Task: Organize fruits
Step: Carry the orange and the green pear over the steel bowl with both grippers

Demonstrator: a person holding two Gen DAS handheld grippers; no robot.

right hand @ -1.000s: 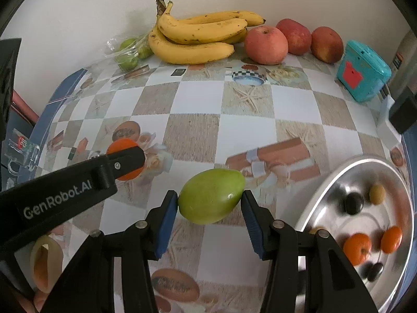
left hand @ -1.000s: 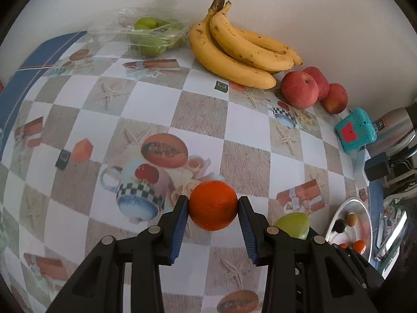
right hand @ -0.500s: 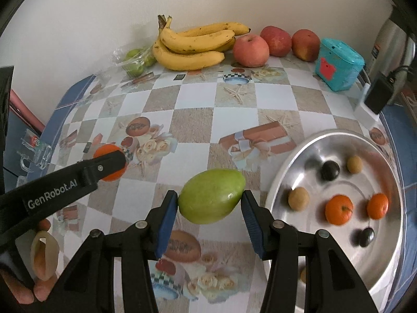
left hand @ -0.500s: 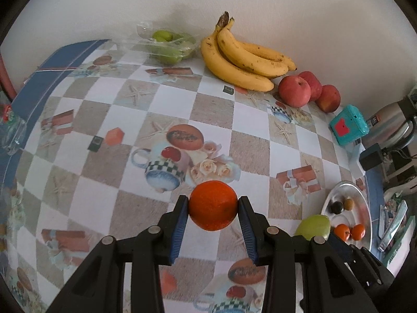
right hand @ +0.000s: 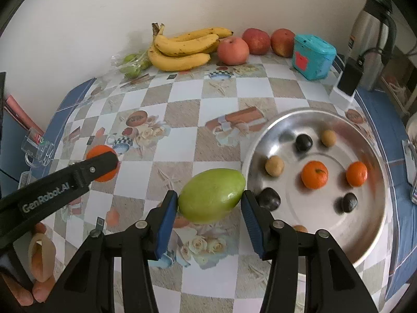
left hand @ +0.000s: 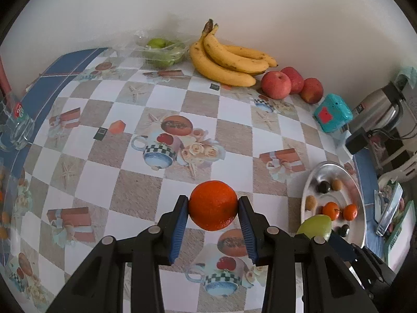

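Note:
My left gripper [left hand: 213, 210] is shut on an orange [left hand: 213, 208], held above the patterned tablecloth. From the right wrist view the same orange [right hand: 97, 151] peeks out behind the left gripper's black finger at the left. My right gripper [right hand: 210, 200] is shut on a green mango [right hand: 211, 195], just left of the rim of a round metal tray [right hand: 375, 224]. The tray holds small oranges [right hand: 314, 174], dark fruits and brownish fruits. The mango [left hand: 316, 225] also shows at the lower right of the left wrist view, before the tray [left hand: 307, 182].
Bananas [left hand: 226, 60], three red apples [left hand: 276, 84] and a bag of green fruit [left hand: 163, 52] line the wall. A teal box [right hand: 312, 56], a steel kettle [right hand: 370, 31] and a black adapter [right hand: 348, 77] stand at the right. A glass mug [right hand: 37, 146] sits at the table's left edge.
Both grippers have drawn back and risen with their fruit, so more of the table shows. The metal tray has come far more into the right wrist view.

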